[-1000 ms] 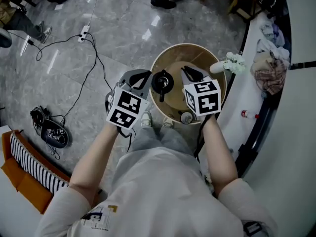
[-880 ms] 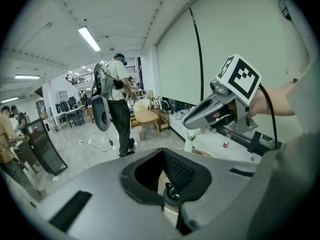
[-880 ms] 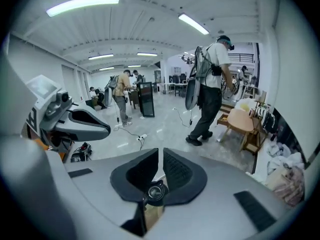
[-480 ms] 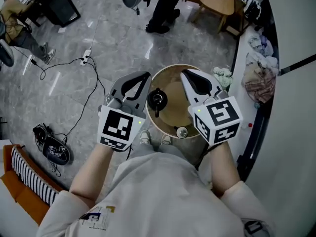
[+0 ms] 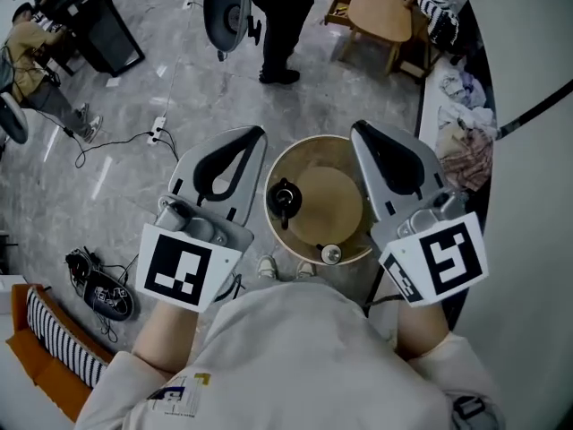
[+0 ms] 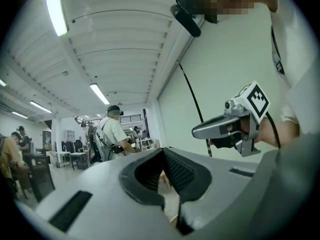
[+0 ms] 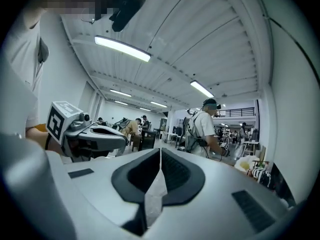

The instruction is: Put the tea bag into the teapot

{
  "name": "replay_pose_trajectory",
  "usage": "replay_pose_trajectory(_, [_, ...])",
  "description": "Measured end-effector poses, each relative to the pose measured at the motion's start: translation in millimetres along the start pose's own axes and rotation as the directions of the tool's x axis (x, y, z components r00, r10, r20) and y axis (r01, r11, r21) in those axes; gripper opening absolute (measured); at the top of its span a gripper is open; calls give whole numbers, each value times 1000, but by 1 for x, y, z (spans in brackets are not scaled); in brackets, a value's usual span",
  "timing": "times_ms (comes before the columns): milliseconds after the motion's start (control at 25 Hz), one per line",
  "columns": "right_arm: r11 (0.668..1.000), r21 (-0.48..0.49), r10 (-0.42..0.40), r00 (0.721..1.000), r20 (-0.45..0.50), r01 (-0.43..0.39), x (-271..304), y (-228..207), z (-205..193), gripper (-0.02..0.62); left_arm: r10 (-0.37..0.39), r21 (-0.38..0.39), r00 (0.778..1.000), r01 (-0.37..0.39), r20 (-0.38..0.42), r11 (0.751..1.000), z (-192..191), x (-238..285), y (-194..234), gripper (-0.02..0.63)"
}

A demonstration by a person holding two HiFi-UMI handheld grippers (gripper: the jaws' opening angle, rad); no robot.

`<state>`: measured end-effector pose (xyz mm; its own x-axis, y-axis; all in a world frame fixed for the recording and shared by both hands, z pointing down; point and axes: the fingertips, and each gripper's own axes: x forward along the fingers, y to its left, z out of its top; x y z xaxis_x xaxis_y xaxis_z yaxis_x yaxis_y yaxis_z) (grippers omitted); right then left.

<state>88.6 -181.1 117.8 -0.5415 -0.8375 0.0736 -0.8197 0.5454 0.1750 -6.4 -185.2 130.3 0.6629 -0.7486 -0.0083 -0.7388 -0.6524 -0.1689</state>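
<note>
The black teapot [image 5: 285, 200] stands on the left part of a round wooden table [image 5: 336, 206], far below both grippers. A small round metal piece [image 5: 330, 254] lies at the table's near rim. I see no tea bag in any view. My left gripper [image 5: 257, 133] [image 6: 161, 152] is held high, left of the table, its tips meeting with nothing between them. My right gripper [image 5: 358, 126] [image 7: 160, 149] is held high on the right, its jaws closing the last bit, tips together and holding nothing. Each gripper shows in the other's view: the right [image 6: 196, 131], the left [image 7: 125, 140].
A person [image 5: 279, 16] stands beyond the table beside a wooden stool [image 5: 380, 12]. A white counter [image 5: 528, 195] with crumpled cloths [image 5: 461, 155] curves along the right. Cables [image 5: 157, 137] and shoes [image 5: 107, 285] lie on the grey floor at left.
Both grippers have risen from just over the table toward the head camera and spread apart to either side. The teapot has not moved.
</note>
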Motion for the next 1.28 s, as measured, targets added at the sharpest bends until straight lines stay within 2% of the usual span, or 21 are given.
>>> replay_pose_trajectory(160, [1000, -16, -5, 997, 73, 6, -21, 4, 32, 14, 18, 69, 999, -20, 33, 997, 25, -14, 0, 8])
replay_pose_trajectory(280, [1000, -24, 2, 994, 112, 0, -33, 7, 46, 14, 2, 64, 999, -5, 53, 998, 35, -21, -2, 8])
replay_pose_trajectory(440, [999, -47, 10, 990, 142, -3, -42, 12, 51, 14, 22, 85, 999, -26, 38, 996, 36, -28, 0, 8])
replay_pose_trajectory(640, [999, -51, 15, 994, 112, -9, -42, 17, 32, 12, 34, 113, 999, -36, 19, 993, 30, -34, -5, 8])
replay_pose_trajectory(880, [998, -41, 40, 997, 64, -37, -41, 23, 7, 11, 44, 133, 998, -38, -38, 990, 4, -38, -12, 8])
replay_pose_trajectory(1120, [999, -2, 48, 999, -10, -48, -33, 24, -24, 11, 30, 88, 996, -23, -81, 996, -20, -37, -16, 8])
replay_pose_trajectory(1280, [998, 22, 53, 998, -37, -52, -30, 26, -35, 11, 32, 86, 994, -22, -105, 996, -27, -38, -17, 8])
